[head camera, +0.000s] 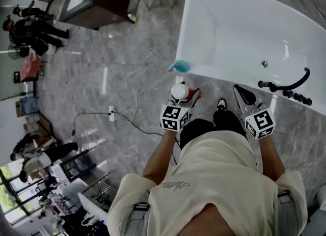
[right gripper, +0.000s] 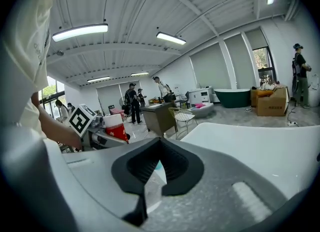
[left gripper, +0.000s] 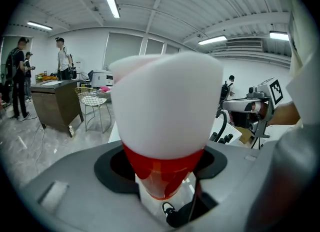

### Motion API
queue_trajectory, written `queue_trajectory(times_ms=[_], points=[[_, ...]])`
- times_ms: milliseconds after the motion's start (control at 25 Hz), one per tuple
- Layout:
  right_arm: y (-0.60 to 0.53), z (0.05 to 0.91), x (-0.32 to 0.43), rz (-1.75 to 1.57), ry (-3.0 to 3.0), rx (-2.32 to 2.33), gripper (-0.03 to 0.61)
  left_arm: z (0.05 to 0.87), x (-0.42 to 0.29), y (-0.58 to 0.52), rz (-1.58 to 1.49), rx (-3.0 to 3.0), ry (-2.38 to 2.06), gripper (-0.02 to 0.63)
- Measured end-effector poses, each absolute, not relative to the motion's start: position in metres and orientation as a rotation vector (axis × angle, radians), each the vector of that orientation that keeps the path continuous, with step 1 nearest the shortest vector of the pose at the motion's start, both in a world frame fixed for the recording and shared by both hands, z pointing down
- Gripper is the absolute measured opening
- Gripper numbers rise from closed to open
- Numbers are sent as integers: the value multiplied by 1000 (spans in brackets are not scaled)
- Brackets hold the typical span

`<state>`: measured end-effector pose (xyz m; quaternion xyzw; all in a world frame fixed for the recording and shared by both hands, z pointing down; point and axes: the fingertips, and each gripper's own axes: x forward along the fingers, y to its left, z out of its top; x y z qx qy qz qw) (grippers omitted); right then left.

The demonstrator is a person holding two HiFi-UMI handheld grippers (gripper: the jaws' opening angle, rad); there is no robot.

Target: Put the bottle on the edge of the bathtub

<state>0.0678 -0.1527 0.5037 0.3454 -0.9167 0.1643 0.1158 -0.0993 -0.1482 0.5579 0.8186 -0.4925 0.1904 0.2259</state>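
Note:
A red bottle with a broad white cap (head camera: 181,93) is upright in my left gripper (head camera: 185,97), just in front of the white bathtub's near edge (head camera: 224,77). In the left gripper view the bottle (left gripper: 165,126) fills the middle, with the jaws of the left gripper (left gripper: 165,166) shut on its red body. To the right, my right gripper (head camera: 243,95) hovers over the same edge, its black jaws together and empty. The right gripper view shows that gripper (right gripper: 160,143) with its pads touching, the bottle (right gripper: 116,128) off to the left and the tub's rim (right gripper: 250,146) ahead.
A teal object (head camera: 179,67) rests on the tub's edge just beyond the bottle. A black faucet with knobs (head camera: 285,86) sits on the rim at right. A cable and power strip (head camera: 111,113) lie on the grey floor. A dark cabinet (head camera: 97,0) and people stand far left.

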Motion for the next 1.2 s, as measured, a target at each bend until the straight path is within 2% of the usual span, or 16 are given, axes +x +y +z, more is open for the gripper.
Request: queue_trajectory(times_ms=[600, 1200], points=[[-133, 548, 66, 687, -2462, 1069, 0, 683, -97, -214, 676, 2278, -1343, 302], [-126, 570, 75, 834, -2333, 1155, 1, 725, -68, -254, 748, 2353, -1278, 302]])
